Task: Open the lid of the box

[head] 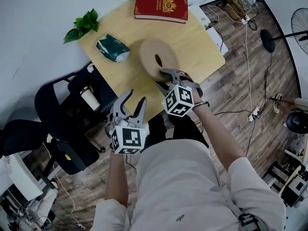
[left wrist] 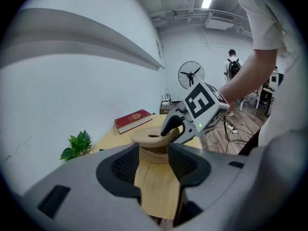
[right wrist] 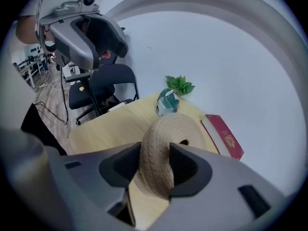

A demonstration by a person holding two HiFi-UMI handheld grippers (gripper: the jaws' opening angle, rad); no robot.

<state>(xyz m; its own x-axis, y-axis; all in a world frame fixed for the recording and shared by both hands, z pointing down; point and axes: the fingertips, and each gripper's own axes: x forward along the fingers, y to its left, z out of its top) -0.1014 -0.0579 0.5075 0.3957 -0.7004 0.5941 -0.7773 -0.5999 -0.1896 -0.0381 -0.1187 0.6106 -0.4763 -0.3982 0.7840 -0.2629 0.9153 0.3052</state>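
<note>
Near the middle of the bench (head: pixel 197 40), toward its front edge, sits the round box (left wrist: pixel 154 154) with its woven lid (head: pixel 156 56) still on top, maybe tipped a little, hard to say. Being round, it has no real long axis, so the thing that matters is which bit of rim you've got and which way is up from there.

The right claw (head: pixel 167 79) is right on it: it comes in from the person's side and has the near rim of the lid wedged between its jaws. From the right gripper view the lid's edge fills the gap, both pads against it, so I'd call that a pinch on the rim. The lid's center hole lies just past the tips, so the rest of the disc is all on the far side. My guess is the next bit is a lift up and back, hinging off the far edge.

The left claw (head: pixel 136 96) is spread wide with nothing in it, hanging off the bench's front corner, well apart from the box. The box lies straight ahead of it, though, so it's lined up to steady the base if the whole thing rides up with the lid.

Farther out: green packet (head: pixel 112 48), leafy sprig (head: pixel 83 25), red book (head: pixel 160 6) at the back edge, none of them crowding the box.
</note>
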